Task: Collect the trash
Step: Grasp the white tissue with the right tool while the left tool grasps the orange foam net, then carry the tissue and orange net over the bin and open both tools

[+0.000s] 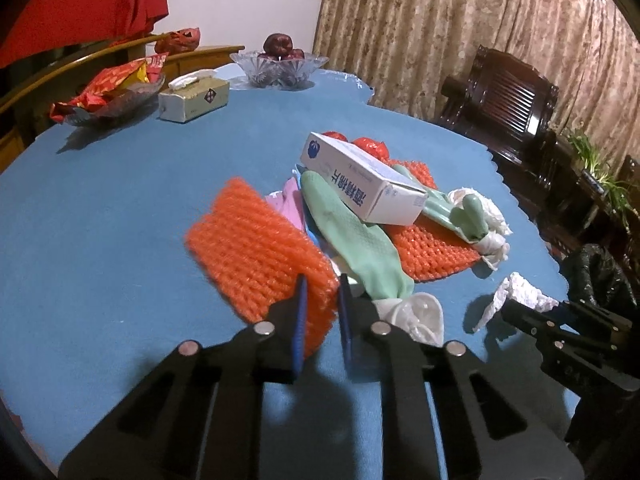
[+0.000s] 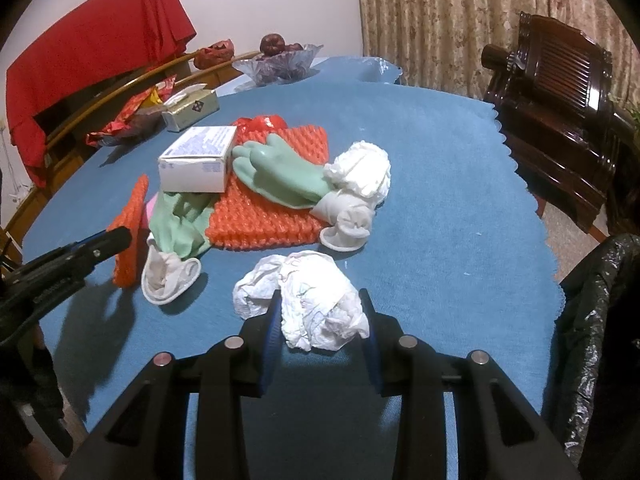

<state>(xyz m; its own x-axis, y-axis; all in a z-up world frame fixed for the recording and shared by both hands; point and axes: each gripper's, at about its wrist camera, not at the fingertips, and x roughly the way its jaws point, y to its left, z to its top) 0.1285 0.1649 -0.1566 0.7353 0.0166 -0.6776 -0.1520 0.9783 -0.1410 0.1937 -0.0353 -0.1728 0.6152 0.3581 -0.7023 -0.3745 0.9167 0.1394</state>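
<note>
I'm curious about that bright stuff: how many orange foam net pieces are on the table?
2. One orange net stands on edge, pinched in the left gripper. The other orange net lies flat under the green gloves and the white box. More may hide beneath.

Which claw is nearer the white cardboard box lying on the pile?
Left. The left claw grips orange foam netting beside the white cardboard box; the right claw holds crumpled white tissue further away.

Dim, warm indoor light falls from above, casting soft dark shadows on the blue tablecloth (image 1: pixel 120 200). Both fisheye views bend strongly and darken at the corners. The orange foam net (image 1: pixel 260 256) looks motion-blurred.
</note>
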